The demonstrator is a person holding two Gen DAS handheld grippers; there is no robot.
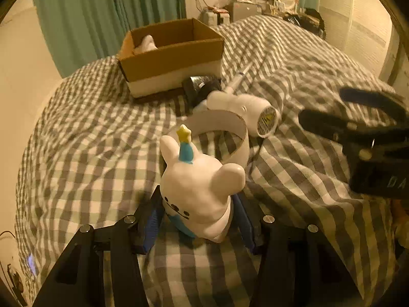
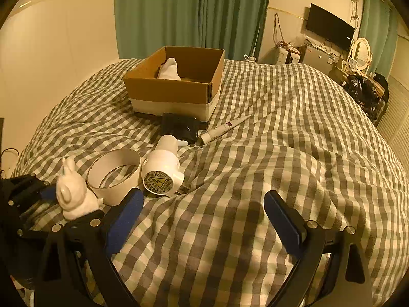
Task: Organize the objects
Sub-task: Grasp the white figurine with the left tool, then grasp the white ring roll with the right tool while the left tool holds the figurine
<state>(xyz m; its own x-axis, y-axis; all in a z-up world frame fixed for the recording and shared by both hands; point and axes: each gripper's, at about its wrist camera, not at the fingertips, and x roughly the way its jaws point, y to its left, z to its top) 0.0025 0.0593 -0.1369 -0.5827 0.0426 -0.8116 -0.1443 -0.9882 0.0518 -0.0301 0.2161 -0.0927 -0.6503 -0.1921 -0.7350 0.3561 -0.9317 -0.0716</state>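
Observation:
My left gripper [image 1: 196, 220] is shut on a white rabbit figurine [image 1: 199, 181] with a blue hat and yellow star, held low over the checked bed; the figurine also shows in the right wrist view [image 2: 74, 194]. My right gripper [image 2: 204, 217] is open and empty above the blanket; it shows in the left wrist view [image 1: 358, 117] at the right. A cardboard box [image 1: 173, 56] [image 2: 176, 87] stands farther back with a white object [image 2: 170, 70] inside. A white ring [image 2: 115, 174], a white hair dryer [image 2: 163, 168], a black pouch [image 2: 180, 128] and a white tube [image 2: 219, 130] lie between.
The checked blanket [image 2: 281, 166] covers the whole bed, with folds at the right. Green curtains [image 2: 191, 12] hang behind the box. A TV [image 2: 329, 26], a mirror and cluttered furniture stand at the far right. A wall [image 2: 58, 38] runs along the left.

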